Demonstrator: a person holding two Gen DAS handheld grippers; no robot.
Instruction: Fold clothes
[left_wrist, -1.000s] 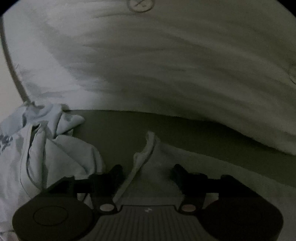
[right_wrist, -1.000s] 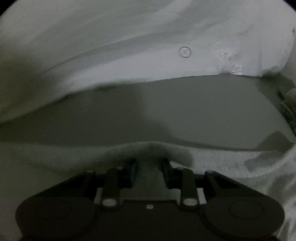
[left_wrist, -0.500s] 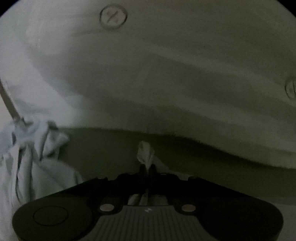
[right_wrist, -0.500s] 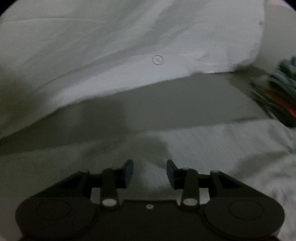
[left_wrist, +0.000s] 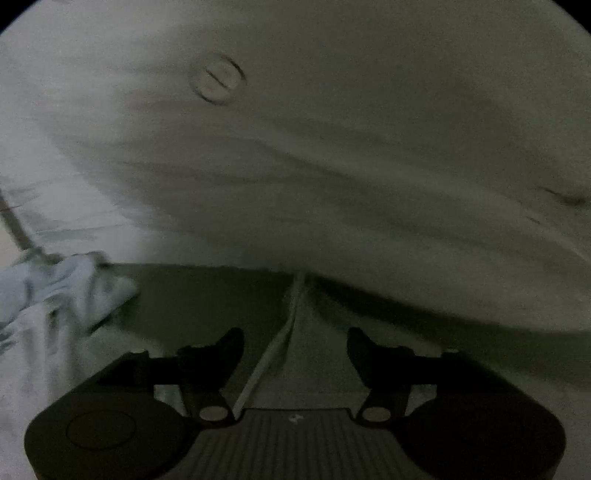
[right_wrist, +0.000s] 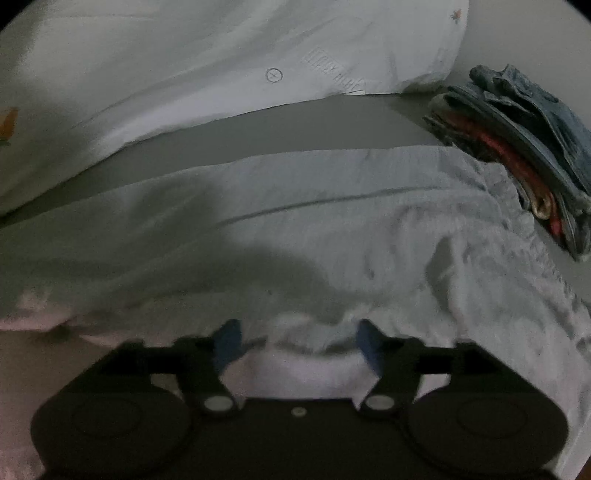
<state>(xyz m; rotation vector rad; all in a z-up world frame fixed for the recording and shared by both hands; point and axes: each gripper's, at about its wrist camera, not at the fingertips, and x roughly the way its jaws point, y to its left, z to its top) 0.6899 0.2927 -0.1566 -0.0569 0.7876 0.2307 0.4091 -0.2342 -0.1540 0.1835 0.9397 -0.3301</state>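
Observation:
A pale garment lies spread on the grey table in the right wrist view. My right gripper hovers over its near bunched hem. Its blue-padded jaws are opening, and the hem sits between them without being pressed. In the left wrist view a raised fold of the same pale cloth runs up between the fingers of my left gripper. Those jaws are also opening, and the fingers stand clear of the fold on both sides.
A white buttoned shirt fills the far side in both views, shown as the white buttoned shirt on the right. A crumpled light-blue garment lies at the left. A stack of folded clothes, jeans on top, stands at the right.
The left gripper shut on the cloth fold, then opened again and rose. The right gripper let go of the hem, widened, and slid sideways until the folded stack came into view.

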